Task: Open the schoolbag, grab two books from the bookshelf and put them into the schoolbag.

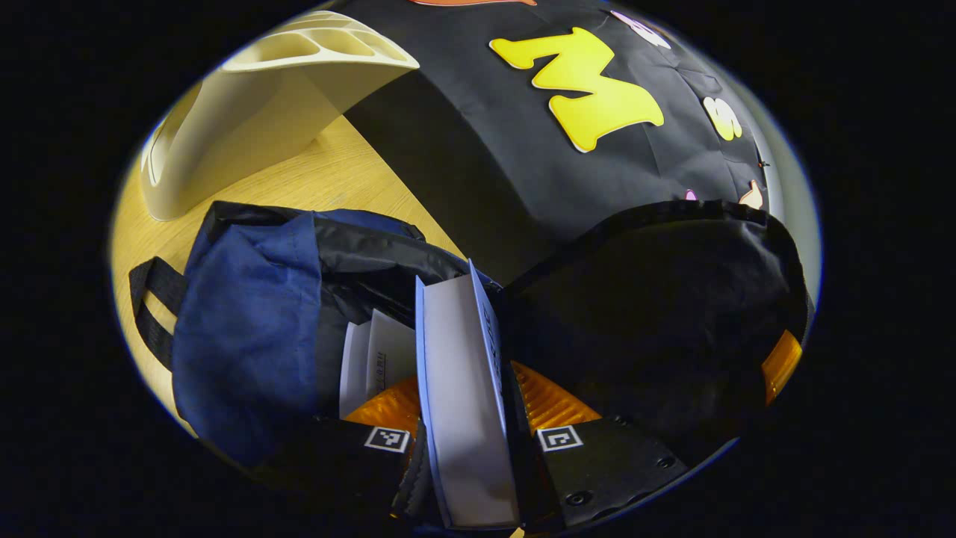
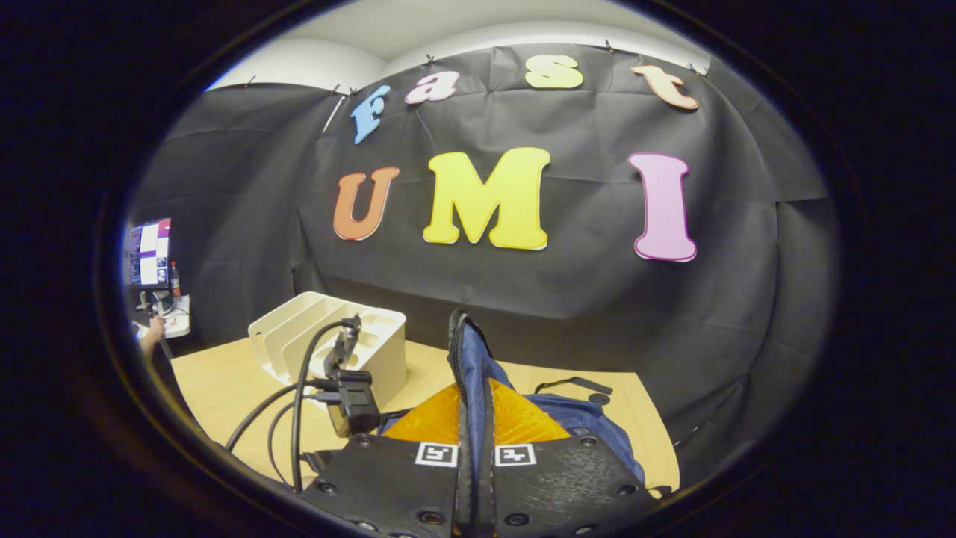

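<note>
In the left gripper view my left gripper (image 1: 467,409) is shut on a thick book (image 1: 461,366) with a blue cover, held on edge over the open mouth of the blue and black schoolbag (image 1: 246,329). A white book (image 1: 375,357) stands inside the bag beside it. The bag's black flap (image 1: 657,314) is lifted on the right. In the right gripper view my right gripper (image 2: 474,427) is shut on the bag's raised blue flap edge (image 2: 469,359), holding it upright. The left gripper's body (image 2: 351,396) with its cables sits just left of it. The cream bookshelf (image 1: 254,112) stands behind the bag.
The wooden table (image 1: 328,172) carries the bag and the slotted bookshelf (image 2: 373,351), whose slots look bare. A bag strap (image 1: 153,306) lies on the table at the left. A monitor (image 2: 149,250) and a person's hand (image 2: 153,332) are beyond the table's far left.
</note>
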{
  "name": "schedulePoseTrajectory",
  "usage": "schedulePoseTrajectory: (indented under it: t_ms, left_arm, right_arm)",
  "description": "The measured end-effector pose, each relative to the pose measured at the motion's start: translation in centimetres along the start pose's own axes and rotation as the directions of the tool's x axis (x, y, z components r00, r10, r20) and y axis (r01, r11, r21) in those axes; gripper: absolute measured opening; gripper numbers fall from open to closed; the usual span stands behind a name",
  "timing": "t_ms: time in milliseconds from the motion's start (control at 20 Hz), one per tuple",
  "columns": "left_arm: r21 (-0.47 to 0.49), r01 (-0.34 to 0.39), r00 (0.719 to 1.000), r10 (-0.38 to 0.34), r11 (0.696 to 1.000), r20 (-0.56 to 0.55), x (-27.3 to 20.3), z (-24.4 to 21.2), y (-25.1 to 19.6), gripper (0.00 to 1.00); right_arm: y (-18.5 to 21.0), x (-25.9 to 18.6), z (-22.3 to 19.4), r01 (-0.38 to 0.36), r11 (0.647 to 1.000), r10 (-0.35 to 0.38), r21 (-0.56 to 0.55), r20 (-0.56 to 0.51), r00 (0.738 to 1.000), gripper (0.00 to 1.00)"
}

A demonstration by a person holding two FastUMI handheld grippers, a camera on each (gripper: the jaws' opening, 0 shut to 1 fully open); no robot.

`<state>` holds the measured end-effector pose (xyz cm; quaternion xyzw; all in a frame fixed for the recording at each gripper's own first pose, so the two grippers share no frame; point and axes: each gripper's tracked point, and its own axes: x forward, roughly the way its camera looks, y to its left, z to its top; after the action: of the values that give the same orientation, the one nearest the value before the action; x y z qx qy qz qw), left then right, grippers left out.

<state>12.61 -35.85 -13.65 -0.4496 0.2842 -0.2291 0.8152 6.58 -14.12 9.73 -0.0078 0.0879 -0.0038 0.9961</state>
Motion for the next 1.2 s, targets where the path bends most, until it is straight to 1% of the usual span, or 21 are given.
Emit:
schedulePoseTrajectory:
  t_ms: [150, 250, 300, 350, 400, 450, 500, 550, 600, 750, 950, 1050, 1150, 1200]
  left_arm:
    - [-0.049, 0.028, 1.000, -0.027, 0.998, 0.005, 0.7, -0.7, 0.6, 0.48]
    - [-0.054, 0.029, 1.000, -0.028, 0.998, 0.014, 1.0, -0.7, 0.9, 0.48]
    - [-0.049, 0.028, 0.999, -0.027, 0.998, 0.018, 1.1, -0.8, 1.1, 0.49]
    - [-0.042, 0.025, 1.000, -0.024, 0.999, 0.016, 1.0, -0.8, 1.1, 0.54]
    - [-0.034, 0.013, 1.000, -0.013, 0.999, 0.014, 1.0, -0.7, 1.2, 0.55]
    - [-0.021, -0.009, 1.000, 0.009, 1.000, 0.011, 0.9, -0.8, 1.4, 0.58]
    - [-0.005, -0.023, 1.000, 0.023, 1.000, 0.006, 1.0, -0.7, 1.3, 0.59]
    - [0.004, -0.032, 0.999, 0.032, 0.999, -0.005, 0.9, -0.8, 1.3, 0.63]
    - [0.006, -0.047, 0.999, 0.047, 0.999, -0.016, 0.8, -0.5, 1.4, 0.64]
    - [-0.009, -0.061, 0.997, 0.060, 0.998, -0.048, 0.2, -0.3, 1.8, 0.71]
    - [-0.030, -0.081, 0.994, 0.078, 0.996, -0.081, -0.7, 0.1, 1.9, 0.71]
    - [0.004, -0.108, 0.991, 0.108, 0.994, -0.075, -2.0, 0.5, 2.4, 0.75]
    - [0.055, -0.144, 0.987, 0.148, 0.988, -0.063, -3.0, 0.7, 3.2, 0.75]
    - [0.091, -0.179, 0.982, 0.183, 0.980, -0.037, -3.3, 1.0, 4.1, 0.75]
  right_arm:
    - [-0.4, 0.1, -0.4, -0.002, 1.000, 0.002, 0.018, 0.002, 1.000, 0.04]
    - [-0.8, 0.2, -0.8, -0.002, 0.999, 0.002, 0.033, -0.002, 1.000, 0.04]
    - [-1.0, 0.2, -1.1, -0.001, 0.999, 0.001, 0.038, -0.003, 1.000, 0.04]
    - [-1.3, 0.2, -1.0, 0.004, 0.999, -0.004, 0.041, 0.002, 1.000, 0.04]
    - [-1.5, 0.1, -0.9, 0.010, 0.999, -0.010, 0.042, 0.007, 1.000, 0.01]
    - [-1.9, 0.0, -1.0, 0.022, 0.999, -0.022, 0.037, 0.010, 1.000, 0.04]
    - [-2.3, 0.0, -1.0, 0.033, 0.999, -0.033, 0.036, 0.012, 0.999, 0.03]
    - [-2.6, -0.1, -1.0, 0.042, 0.998, -0.042, 0.036, 0.013, 0.999, 0.04]
    - [-3.0, -0.1, -1.0, 0.053, 0.998, -0.054, 0.036, 0.012, 0.998, 0.04]
    - [-3.9, 0.0, -1.8, 0.080, 0.996, -0.080, 0.045, -0.007, 0.997, 0.04]
    - [-5.1, -0.2, -3.6, 0.117, 0.993, -0.116, 0.015, -0.035, 0.993, 0.03]
    - [-5.8, -0.4, -4.7, 0.136, 0.990, -0.134, 0.023, -0.061, 0.989, 0.04]
    - [-6.4, -0.7, -5.9, 0.155, 0.987, -0.151, 0.038, -0.087, 0.985, 0.04]
    - [-6.4, -0.5, -6.6, 0.158, 0.987, -0.153, 0.043, -0.103, 0.983, 0.04]
